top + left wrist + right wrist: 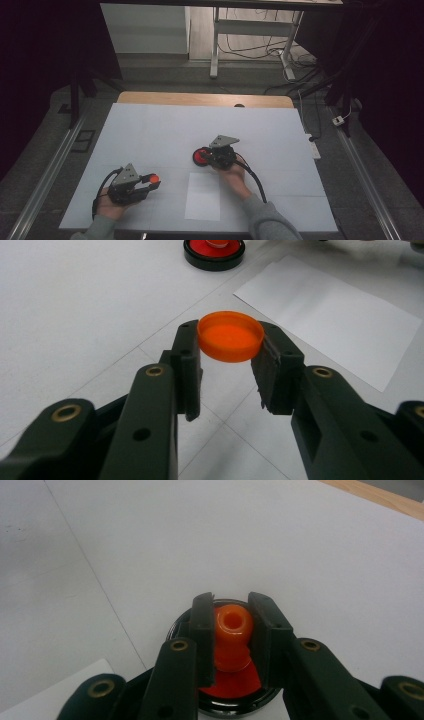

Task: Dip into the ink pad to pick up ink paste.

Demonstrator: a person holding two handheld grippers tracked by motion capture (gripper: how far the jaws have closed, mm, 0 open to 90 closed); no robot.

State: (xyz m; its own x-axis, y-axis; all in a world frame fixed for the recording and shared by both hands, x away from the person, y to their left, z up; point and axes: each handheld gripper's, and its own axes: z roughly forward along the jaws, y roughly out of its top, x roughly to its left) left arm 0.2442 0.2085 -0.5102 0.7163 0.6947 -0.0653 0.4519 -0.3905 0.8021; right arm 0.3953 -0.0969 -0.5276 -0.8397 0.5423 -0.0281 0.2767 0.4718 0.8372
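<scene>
My left gripper [151,181] hovers over the table's front left, shut on a shallow orange cap [155,177]. In the left gripper view the orange cap [230,336] sits open side up, clamped at its rim between the two pads of that gripper [230,340]. At mid-table my right gripper [207,158] points down at a round red dish with a black rim [199,157]. In the right gripper view this gripper [231,611] is shut on an orange spout-shaped piece [232,628] with a hole in its top, standing in the red dish [240,687].
A white sheet of paper [202,196] lies flat between the two hands, near the front edge. The table has a white cover [150,130] with a wooden strip [205,99] bare at the back. Desk legs and cables are on the floor beyond.
</scene>
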